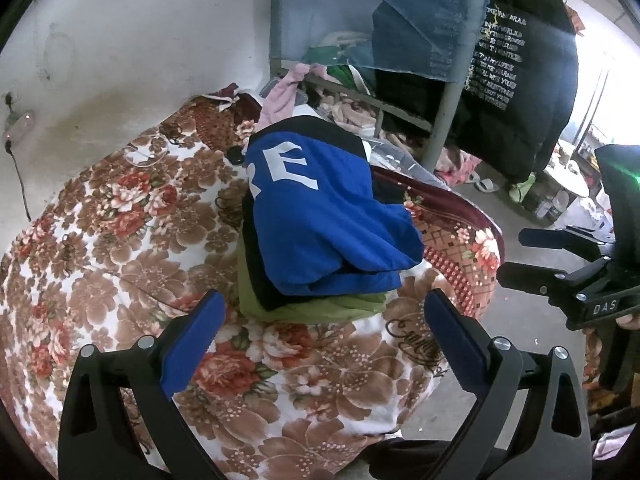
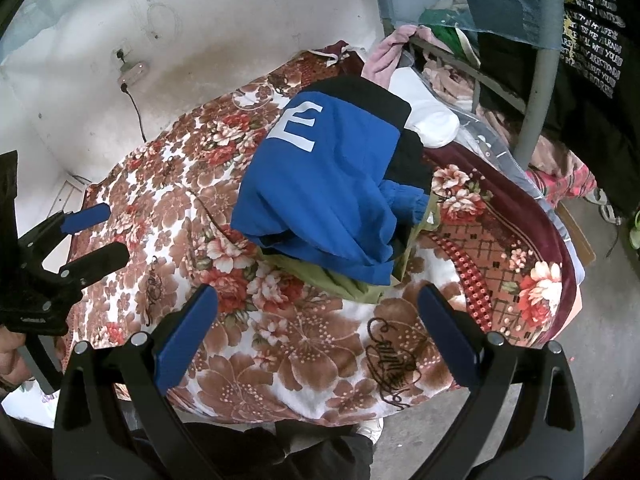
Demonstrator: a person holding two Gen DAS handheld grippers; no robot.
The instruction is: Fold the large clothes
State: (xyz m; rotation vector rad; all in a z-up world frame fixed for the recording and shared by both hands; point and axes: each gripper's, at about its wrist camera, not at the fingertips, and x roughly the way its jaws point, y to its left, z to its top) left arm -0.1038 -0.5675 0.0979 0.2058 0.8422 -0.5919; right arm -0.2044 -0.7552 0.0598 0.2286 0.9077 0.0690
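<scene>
Cluttered bedroom corner, white scuffed wall at the upper left of both frames and a bed covered by a brown-and-red floral fleece blanket filling the middle. Sitting on that blanket, centre of both views, is the blue and black jacket with big white letters, already bundled into a rough folded packet on top of an olive-green garment (only its edges peek out at the bottom).

Left tongs are spread wide with nothing between them, hovering near the lower edge of the pile. Right tongs are the same, spread and empty, also just short of the stack.

My guess on handling: the jacket looks like thin, slick synthetic fabric, light and floppy, so it'll probably slide off the green one if you tug sideways. The loose sleeve cuff bunched at the right of the packet in the right wrist view looks like the untidy bit. I'd pinch at a seam or that cuff where the cloth is thicker, rather than a flat panel.

Metal bed frame post and a black printed shirt hang at the upper right.
</scene>
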